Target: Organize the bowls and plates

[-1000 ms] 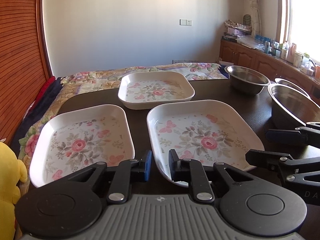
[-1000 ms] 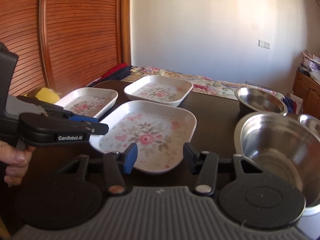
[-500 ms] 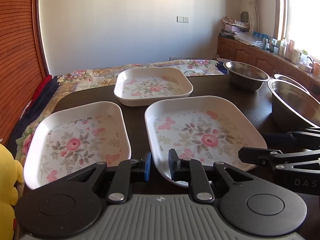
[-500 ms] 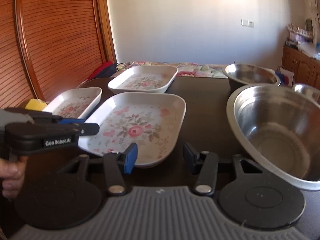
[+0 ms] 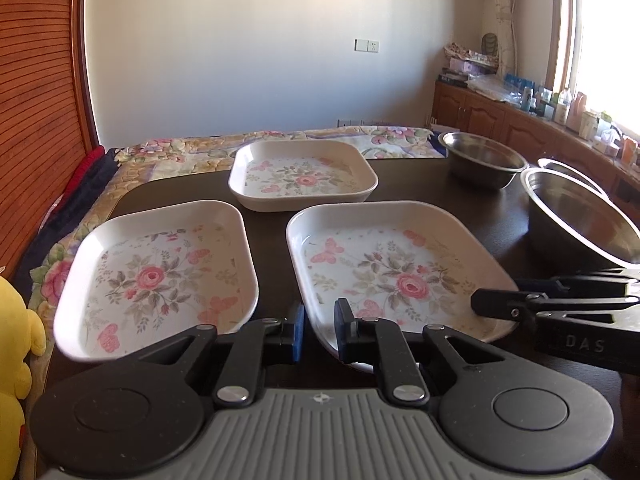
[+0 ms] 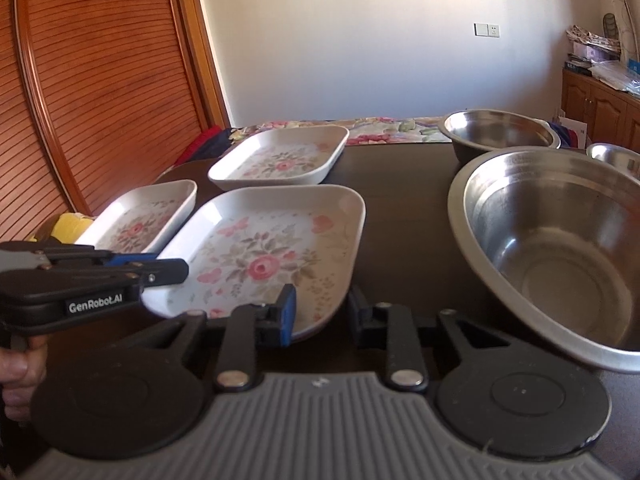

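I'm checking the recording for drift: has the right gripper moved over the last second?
Yes. The right gripper has swung right: the large steel bowl now fills more of its view, while the wooden sliding door shifted left.

Each hand-held gripper is black with blue finger pads, silver screws and grey ribbed base.

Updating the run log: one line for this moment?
left gripper: open, empty | right gripper: open, empty | floral plates: three, unstacked | steel bowls: unstacked

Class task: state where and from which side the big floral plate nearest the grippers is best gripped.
Grip the big floral plate by its raised near rim, coming in low from the front: it lies flat, and the right gripper probably fits only that thin upturned lip.
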A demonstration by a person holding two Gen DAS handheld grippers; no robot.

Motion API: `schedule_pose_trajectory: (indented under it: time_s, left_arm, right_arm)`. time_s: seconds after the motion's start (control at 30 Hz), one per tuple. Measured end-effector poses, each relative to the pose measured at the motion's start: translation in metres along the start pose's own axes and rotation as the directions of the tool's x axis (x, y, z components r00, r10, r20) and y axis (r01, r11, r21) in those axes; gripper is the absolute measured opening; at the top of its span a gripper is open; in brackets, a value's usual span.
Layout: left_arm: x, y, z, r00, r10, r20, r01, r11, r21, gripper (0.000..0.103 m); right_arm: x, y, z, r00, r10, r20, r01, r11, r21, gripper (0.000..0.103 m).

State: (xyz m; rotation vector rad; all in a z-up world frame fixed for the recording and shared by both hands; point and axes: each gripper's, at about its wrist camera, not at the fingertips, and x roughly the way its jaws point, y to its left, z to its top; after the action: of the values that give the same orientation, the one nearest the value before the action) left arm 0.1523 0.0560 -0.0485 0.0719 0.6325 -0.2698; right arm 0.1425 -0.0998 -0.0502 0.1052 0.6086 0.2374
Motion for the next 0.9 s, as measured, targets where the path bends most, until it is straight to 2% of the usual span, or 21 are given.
schedule_pose_trajectory:
  time_s: [0.4,0.9]
  left_arm:
    - [-0.039,-0.017,-0.011,1.000,0.009,0.030,-0.009,1.000,0.004,0.017]
    - [-0.083,-0.033,-0.056,0.999,0.024,0.027,-0.023,1.000,-0.016,0.017]
  right_arm:
    - [-0.025,-0.006,-0.005,0.999,0.050,0.020,-0.050,0.999,-0.009,0.029]
    - [-0.064,0.001,-0.039,0.995,0.099,0.007,-0.098,0.994,-0.055,0.029]
